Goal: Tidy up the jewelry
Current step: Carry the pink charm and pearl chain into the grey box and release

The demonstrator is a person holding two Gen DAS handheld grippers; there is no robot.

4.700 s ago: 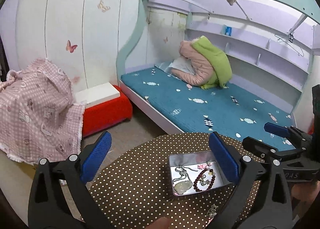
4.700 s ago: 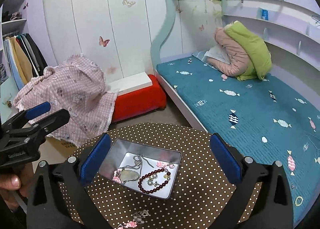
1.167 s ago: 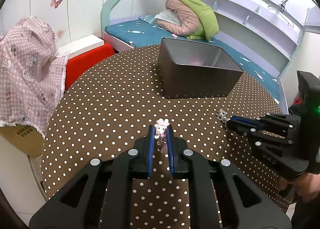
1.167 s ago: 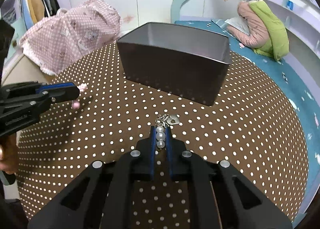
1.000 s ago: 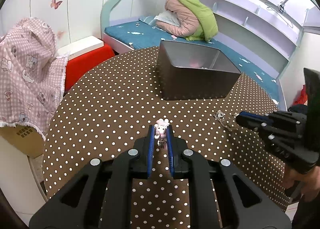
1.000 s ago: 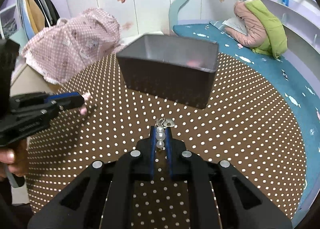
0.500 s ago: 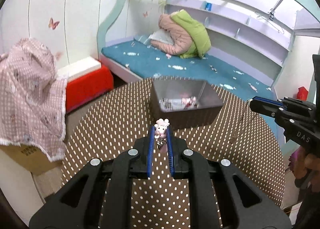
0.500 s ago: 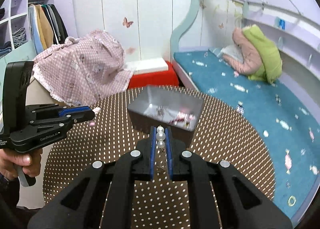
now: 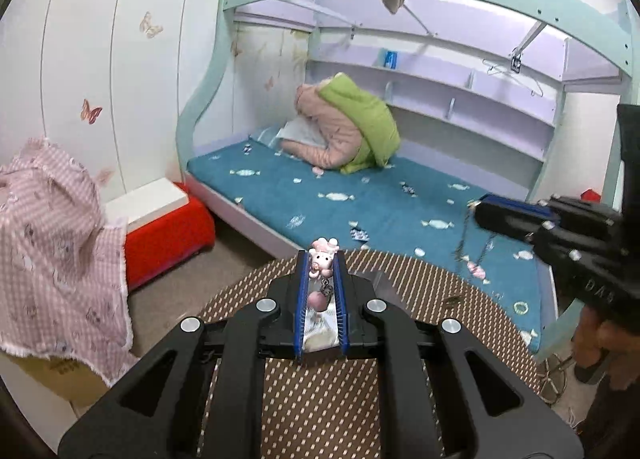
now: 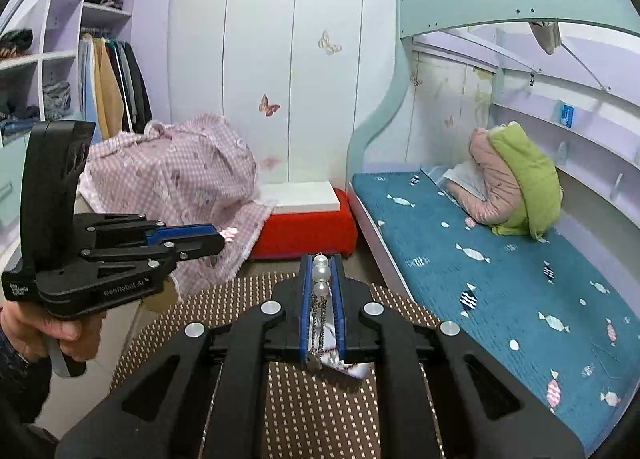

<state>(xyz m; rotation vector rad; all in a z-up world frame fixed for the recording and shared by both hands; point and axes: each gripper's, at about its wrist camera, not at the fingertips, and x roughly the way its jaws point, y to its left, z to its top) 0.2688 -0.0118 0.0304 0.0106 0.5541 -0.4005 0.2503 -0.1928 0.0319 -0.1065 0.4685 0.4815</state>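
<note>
My left gripper (image 9: 323, 259) is shut on a pink kitty charm (image 9: 322, 257), held high above the round polka-dot table (image 9: 320, 403); it also shows in the right wrist view (image 10: 222, 237). My right gripper (image 10: 321, 265) is shut on a pearl and chain piece (image 10: 321, 279) whose chain hangs down; it also shows in the left wrist view (image 9: 478, 211), with the chain (image 9: 464, 243) dangling. The metal tin (image 9: 384, 285) is mostly hidden behind my fingers; part of it shows below the right gripper (image 10: 344, 369).
A bunk bed with a teal mattress (image 9: 380, 211) stands behind the table. A red and white box (image 10: 306, 219) and a pink checked cloth (image 10: 176, 183) lie to the left. A wardrobe (image 10: 60, 71) is at the far left.
Both grippers have risen well above the table with their pieces, from near the cloth to high over the tin. The tin has slipped mostly out of view under the fingers.
</note>
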